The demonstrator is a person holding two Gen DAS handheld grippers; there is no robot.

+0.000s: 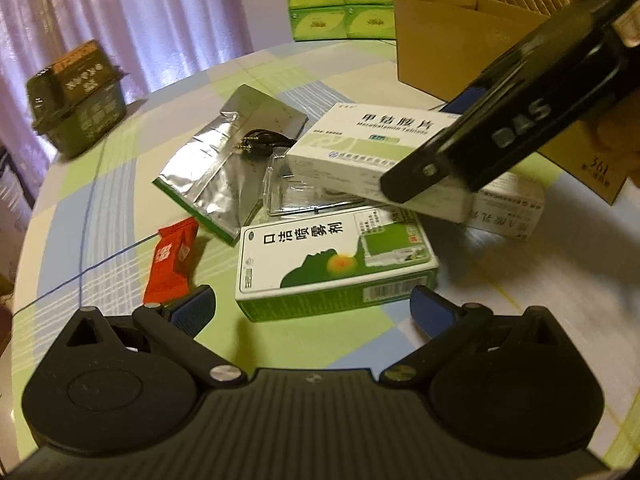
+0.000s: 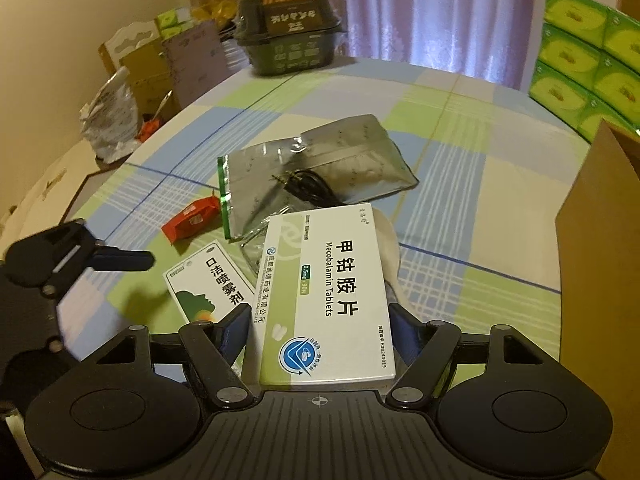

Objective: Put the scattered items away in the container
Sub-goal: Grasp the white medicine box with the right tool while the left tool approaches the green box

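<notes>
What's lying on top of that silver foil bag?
A coiled black audio cable lies on the silver foil bag; the white Mecobalamin box hides the cable's near end and whatever is beneath.

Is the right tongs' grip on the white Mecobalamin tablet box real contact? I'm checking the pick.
Touching. In the right wrist view, both blue pads press the sides of the white Mecobalamin tablet box, held by the right tongs.

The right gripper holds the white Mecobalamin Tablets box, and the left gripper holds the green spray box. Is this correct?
Not quite. The left gripper holds nothing: in the left wrist view its jaws are open near the green spray box. The right gripper does hold the Mecobalamin Tablets box.
</notes>
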